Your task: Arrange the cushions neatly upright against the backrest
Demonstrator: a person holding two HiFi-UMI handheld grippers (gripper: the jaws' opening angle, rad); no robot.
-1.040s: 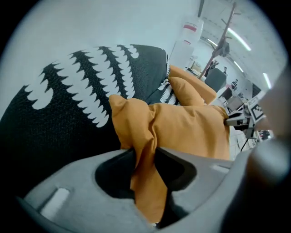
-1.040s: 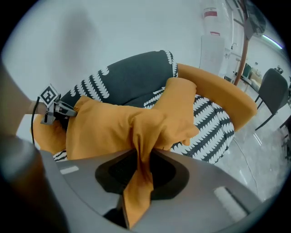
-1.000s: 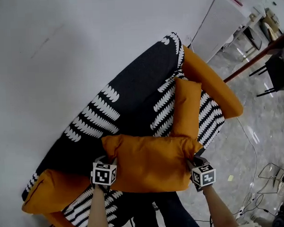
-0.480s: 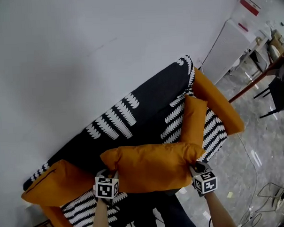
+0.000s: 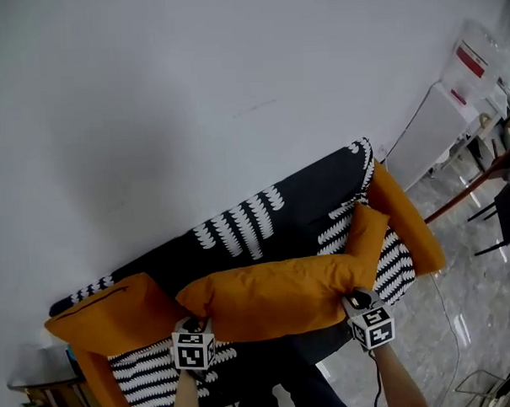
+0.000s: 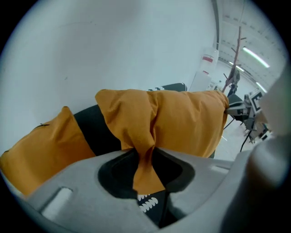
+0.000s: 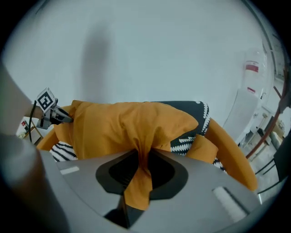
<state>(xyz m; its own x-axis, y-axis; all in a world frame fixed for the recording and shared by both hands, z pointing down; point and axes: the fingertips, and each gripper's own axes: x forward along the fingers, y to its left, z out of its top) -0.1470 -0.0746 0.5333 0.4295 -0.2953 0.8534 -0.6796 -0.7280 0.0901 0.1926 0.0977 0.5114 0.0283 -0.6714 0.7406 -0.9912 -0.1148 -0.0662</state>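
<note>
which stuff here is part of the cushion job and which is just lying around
Job: centre orange cushion, left orange cushion, right orange cushion, sofa backrest.
Lying about: white appliance, small table.

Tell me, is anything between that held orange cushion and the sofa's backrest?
Nothing visible does. The held cushion hangs between the left gripper, its jaws closing on a pinched corner, and the right gripper pinching the other. The backrest behind it is bare; the large cushion sits at its left end, the small cushion at its right.
</note>
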